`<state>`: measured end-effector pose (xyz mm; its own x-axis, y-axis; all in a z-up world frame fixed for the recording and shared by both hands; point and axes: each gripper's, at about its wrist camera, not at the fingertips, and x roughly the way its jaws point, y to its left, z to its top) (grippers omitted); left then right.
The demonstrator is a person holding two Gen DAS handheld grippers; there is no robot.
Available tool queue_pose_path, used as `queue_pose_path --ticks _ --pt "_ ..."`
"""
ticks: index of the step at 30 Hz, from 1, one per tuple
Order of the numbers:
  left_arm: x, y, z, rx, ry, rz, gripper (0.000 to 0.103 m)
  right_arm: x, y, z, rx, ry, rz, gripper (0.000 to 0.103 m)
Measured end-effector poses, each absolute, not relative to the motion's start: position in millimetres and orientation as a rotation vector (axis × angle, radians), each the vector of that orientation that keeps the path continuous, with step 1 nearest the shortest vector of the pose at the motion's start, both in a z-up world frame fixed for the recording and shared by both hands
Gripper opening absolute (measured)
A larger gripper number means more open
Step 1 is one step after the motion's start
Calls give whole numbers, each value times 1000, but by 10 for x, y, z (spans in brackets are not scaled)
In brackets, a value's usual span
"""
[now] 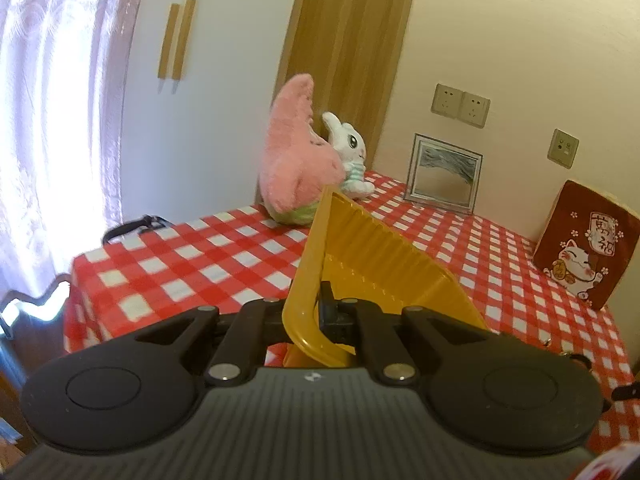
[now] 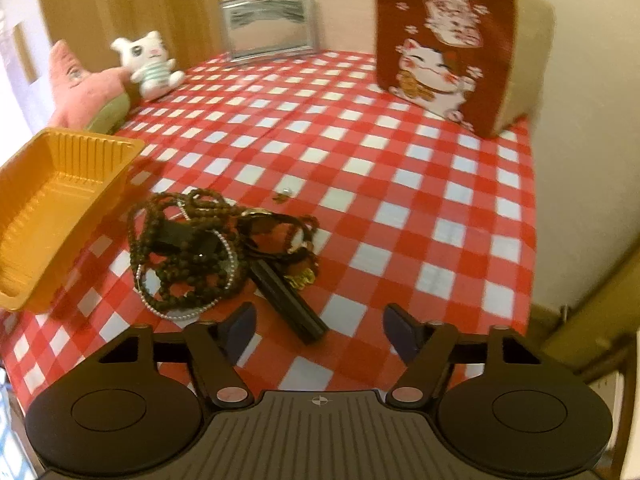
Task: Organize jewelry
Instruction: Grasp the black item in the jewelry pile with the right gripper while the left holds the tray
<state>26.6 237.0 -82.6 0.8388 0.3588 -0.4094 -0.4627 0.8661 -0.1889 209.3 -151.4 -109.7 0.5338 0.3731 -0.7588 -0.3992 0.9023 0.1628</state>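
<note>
My left gripper (image 1: 326,312) is shut on the rim of a yellow plastic tray (image 1: 376,264) and holds it tilted above the checkered table. The same tray (image 2: 52,200) shows at the left of the right wrist view, empty. A tangle of dark bead necklaces and a pearl strand (image 2: 188,252) lies on the cloth beside the tray, with a black bar-shaped piece (image 2: 288,300) and gold-toned items (image 2: 300,276) next to it. A tiny loose piece (image 2: 282,195) lies farther back. My right gripper (image 2: 320,330) is open and empty, just in front of the jewelry.
A pink plush (image 1: 296,152) and a white plush cat (image 2: 150,64) sit at the back left. A silver picture frame (image 2: 272,24) leans on the wall. A red lucky-cat cushion (image 2: 452,44) stands at the back right. The red-and-white tablecloth (image 2: 400,200) ends at the right edge.
</note>
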Motion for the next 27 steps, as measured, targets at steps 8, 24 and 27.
queue_pose_path --ticks 8,24,27 --pt "195 2384 -886 -224 379 474 6 2196 -1386 -1217 -114 893 530 54" --pt "284 2485 -879 -184 371 446 6 2290 -1013 -1437 -349 872 655 26" --pt "295 2508 -879 -185 371 438 6 2288 -969 -1435 -369 866 673 20"
